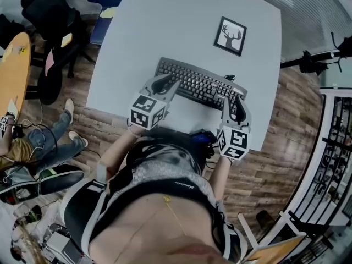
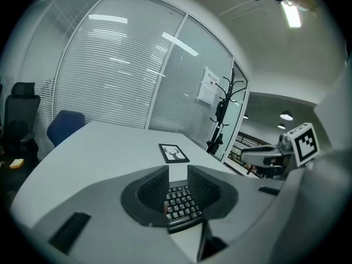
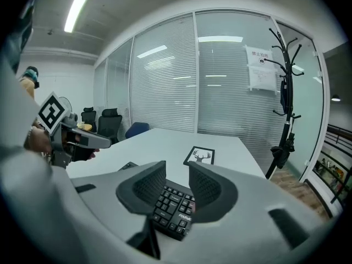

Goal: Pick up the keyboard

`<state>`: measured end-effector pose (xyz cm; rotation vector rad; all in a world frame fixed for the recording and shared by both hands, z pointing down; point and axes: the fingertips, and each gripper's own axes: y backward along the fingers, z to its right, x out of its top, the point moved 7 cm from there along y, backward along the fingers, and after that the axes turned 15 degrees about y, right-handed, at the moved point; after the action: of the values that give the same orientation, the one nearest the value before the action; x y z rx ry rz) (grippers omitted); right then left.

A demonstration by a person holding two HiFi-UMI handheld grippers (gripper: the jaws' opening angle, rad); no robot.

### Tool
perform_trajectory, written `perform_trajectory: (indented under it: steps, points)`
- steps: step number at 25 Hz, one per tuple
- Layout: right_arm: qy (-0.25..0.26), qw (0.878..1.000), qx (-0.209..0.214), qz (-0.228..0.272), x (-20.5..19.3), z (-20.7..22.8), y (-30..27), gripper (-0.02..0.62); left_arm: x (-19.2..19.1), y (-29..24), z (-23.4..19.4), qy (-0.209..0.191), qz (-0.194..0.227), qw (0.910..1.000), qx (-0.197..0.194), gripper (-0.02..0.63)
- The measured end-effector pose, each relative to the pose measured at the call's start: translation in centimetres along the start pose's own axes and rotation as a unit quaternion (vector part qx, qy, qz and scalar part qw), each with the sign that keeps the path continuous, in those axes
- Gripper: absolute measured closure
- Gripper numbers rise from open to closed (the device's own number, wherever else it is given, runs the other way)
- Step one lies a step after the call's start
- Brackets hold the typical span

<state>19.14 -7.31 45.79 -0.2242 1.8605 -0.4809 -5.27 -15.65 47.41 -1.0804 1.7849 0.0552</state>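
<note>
Black keyboard [image 1: 201,85] | keys up | long axis upper-left to lower-right

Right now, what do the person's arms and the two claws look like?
The left claw and right claw match: light grey bodies and curved dark grey jaws with ribbed pads. Each carries a white marker cube printed with black squares. The person wears a light grey top with dark straps, and the forearms are unsleeved.

Keyboard [image 1: 201,84] on table [image 1: 165,26], frame [image 1: 230,36] behind
</note>
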Motion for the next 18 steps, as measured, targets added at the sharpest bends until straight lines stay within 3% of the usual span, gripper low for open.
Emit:
perform_trajectory:
  steps: [18]
  points:
    - [0.0, 0.996, 0.016, -0.084, -6.2, 0.8, -2.6, 0.462, -3.5, -2.2, -4.3, -0.003, -0.045, 0.9973, 0.058, 0.511]
